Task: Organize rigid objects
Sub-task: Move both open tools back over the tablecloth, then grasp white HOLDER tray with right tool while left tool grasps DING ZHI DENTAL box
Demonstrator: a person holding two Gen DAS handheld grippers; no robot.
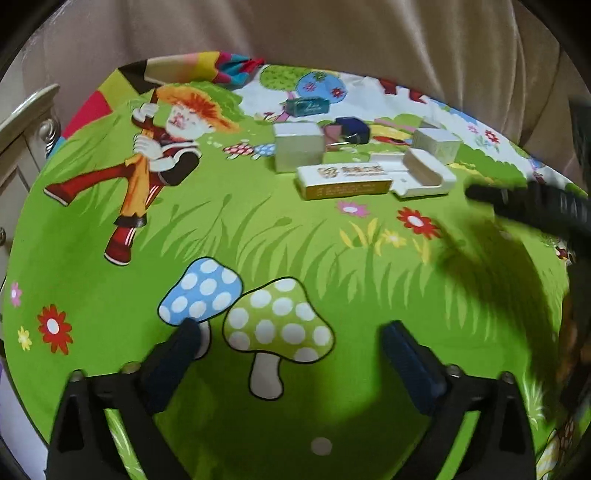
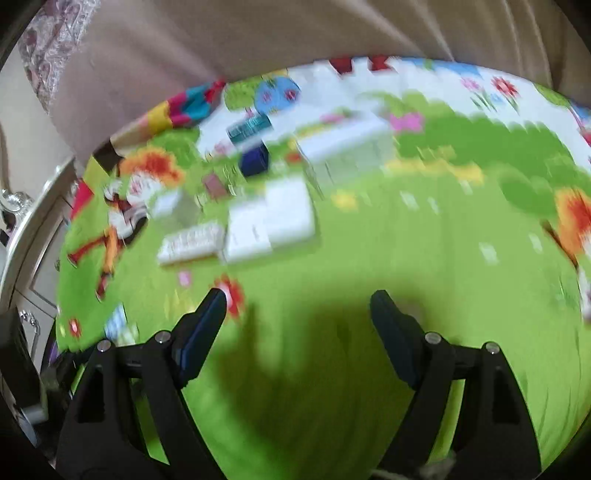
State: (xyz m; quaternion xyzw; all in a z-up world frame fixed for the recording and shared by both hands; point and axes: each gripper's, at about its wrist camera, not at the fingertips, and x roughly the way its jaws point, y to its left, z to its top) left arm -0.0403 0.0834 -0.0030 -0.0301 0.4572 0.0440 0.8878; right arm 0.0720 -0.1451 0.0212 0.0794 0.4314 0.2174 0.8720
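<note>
Several small boxes lie grouped at the far side of a green cartoon mat (image 1: pixel 258 236): a teal box (image 1: pixel 307 106), a silver-white cube box (image 1: pixel 298 150), a dark blue case (image 1: pixel 352 129), a long white and yellow box (image 1: pixel 343 181), a white holder (image 1: pixel 424 173) and another white box (image 1: pixel 436 142). My left gripper (image 1: pixel 291 332) is open over the printed mushrooms, well short of the boxes, with nothing between its fingers. My right gripper (image 2: pixel 299 299) is open above bare mat. Its view is blurred and shows the long box (image 2: pixel 192 243), the white holder (image 2: pixel 273 221) and the teal box (image 2: pixel 249 129).
A beige curtain (image 1: pixel 332 33) hangs behind the mat. A pale cabinet with a metal knob (image 1: pixel 26 122) stands at the left edge. A black blurred finger (image 1: pixel 532 206) of the other gripper reaches in from the right, just beyond the white holder.
</note>
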